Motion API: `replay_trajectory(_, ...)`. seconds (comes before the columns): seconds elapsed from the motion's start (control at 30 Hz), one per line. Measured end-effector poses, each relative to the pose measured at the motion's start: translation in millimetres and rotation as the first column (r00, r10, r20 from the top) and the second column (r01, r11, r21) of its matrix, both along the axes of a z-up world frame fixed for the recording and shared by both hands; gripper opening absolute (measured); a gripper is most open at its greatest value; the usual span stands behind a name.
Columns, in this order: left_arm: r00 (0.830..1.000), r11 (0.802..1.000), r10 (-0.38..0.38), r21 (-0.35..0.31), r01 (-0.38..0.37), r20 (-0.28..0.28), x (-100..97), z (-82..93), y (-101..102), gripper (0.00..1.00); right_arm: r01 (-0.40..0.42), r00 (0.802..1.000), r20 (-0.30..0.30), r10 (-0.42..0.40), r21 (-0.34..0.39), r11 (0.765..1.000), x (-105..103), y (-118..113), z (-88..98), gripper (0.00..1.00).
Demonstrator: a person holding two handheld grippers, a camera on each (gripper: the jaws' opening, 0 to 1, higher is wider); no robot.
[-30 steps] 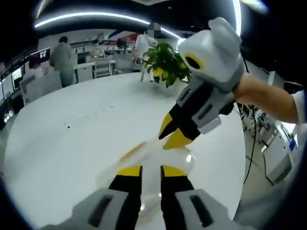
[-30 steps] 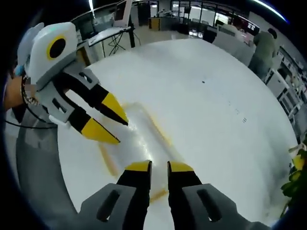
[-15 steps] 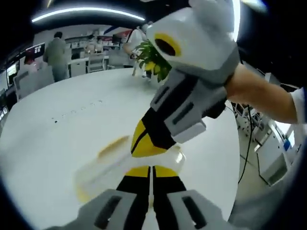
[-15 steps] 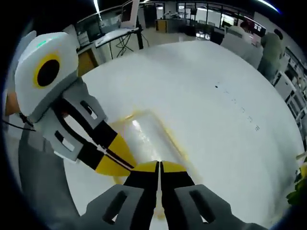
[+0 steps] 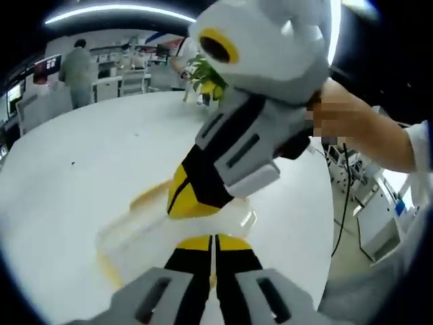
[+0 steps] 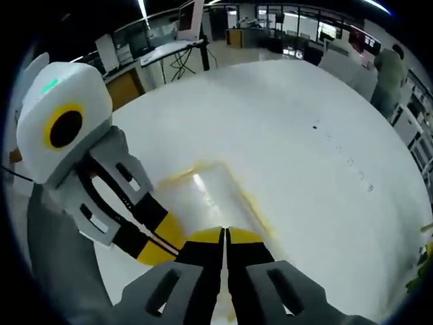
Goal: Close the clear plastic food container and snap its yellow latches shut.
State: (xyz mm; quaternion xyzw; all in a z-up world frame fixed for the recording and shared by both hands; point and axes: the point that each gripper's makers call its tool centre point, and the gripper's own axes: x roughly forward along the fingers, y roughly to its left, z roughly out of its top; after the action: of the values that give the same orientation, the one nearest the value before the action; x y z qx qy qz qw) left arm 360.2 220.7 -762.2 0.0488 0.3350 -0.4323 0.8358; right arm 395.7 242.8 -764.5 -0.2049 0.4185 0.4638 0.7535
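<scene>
The clear plastic container [image 5: 139,233] lies on the white table [image 5: 74,162], with a yellow latch [image 5: 150,197] on its far side. My left gripper [image 5: 214,242] is shut, its yellow tips over the container's near edge. My right gripper [image 5: 181,203] reaches in from the upper right, its tips down on the container. In the right gripper view the container [image 6: 203,196] shows a thin yellow edge [image 6: 252,202]. My right gripper [image 6: 224,235] is shut over its near end. The left gripper [image 6: 159,252] comes in beside it from the left. Whatever lies under the tips is hidden.
A potted green plant [image 5: 206,76] stands at the table's far edge. People [image 5: 76,68] and desks are behind it. The table's rim [image 5: 331,223] drops away on the right. A person [image 6: 389,71] and office desks [image 6: 169,44] lie beyond the table.
A second ago both grippers were open and apart. Both have shut and come close together over the container, the right gripper now looming large in the left gripper view.
</scene>
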Motion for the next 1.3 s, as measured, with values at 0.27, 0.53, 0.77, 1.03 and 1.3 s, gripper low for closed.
replay_trajectory(0.27,1.000,1.000,-0.002,0.001,0.002,-0.003,-1.6,-3.2,-1,0.00,-0.004,1.000,0.004,0.004,-0.003,1.000,6,1,0.3,0.00)
replay_trajectory(0.53,1.000,1.000,-0.003,-0.002,0.003,-0.005,-2.2,-3.5,-1,0.00,0.059,0.979,0.198,-0.053,-0.021,0.998,40,-6,14.7,0.00)
replay_trajectory(0.77,1.000,1.000,0.003,-0.012,-0.003,-0.011,-2.2,-3.3,-1,0.00,0.054,0.982,0.181,-0.051,-0.011,0.998,42,-5,14.7,0.00)
replay_trajectory(1.03,1.000,1.000,0.006,-0.018,-0.006,-0.015,-3.1,-3.0,-3,0.00,0.082,0.984,0.159,-0.076,-0.033,0.996,52,-9,-0.7,0.00)
replay_trajectory(1.3,1.000,1.000,0.002,-0.030,-0.003,-0.021,-3.8,-2.8,-5,0.00,0.099,0.984,0.157,-0.086,-0.080,0.992,56,-15,-12.8,0.00)
